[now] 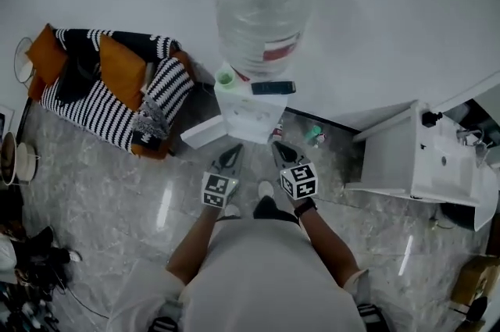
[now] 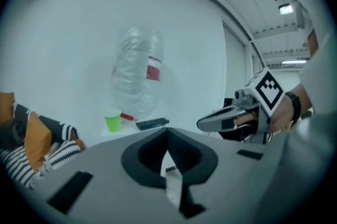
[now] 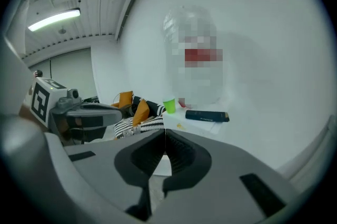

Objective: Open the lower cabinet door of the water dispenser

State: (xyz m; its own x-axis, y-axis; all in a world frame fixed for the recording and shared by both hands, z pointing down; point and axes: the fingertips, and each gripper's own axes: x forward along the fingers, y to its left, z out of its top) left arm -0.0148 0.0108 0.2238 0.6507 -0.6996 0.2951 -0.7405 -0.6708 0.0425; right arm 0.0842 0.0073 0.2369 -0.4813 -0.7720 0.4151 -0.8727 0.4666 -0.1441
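Both tongs closed together with nothing between them, left tongs (image 1: 233, 156) and right tongs (image 1: 280, 151) side by side near the water dispenser (image 1: 251, 116), lower cabinet door (image 1: 205, 132) swung open leftward.

My right gripper (image 3: 165, 132) jaws together, nothing between, green cup (image 3: 169, 105) at dispenser top (image 3: 179, 118) left edge, black remote (image 3: 207, 116) beside it, water bottle (image 3: 192, 62) behind

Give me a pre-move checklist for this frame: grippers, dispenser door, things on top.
1. Left gripper empty, jaws together: ok.
2. Right gripper empty, jaws together: ok.
3. Lower cabinet door swung out from the water dispenser: ok, it looks open.
4. Both grippers apart from the door: ok.
5. Green cup upright on the dispenser top: ok.
6. What lies behind the door: cannot tell.
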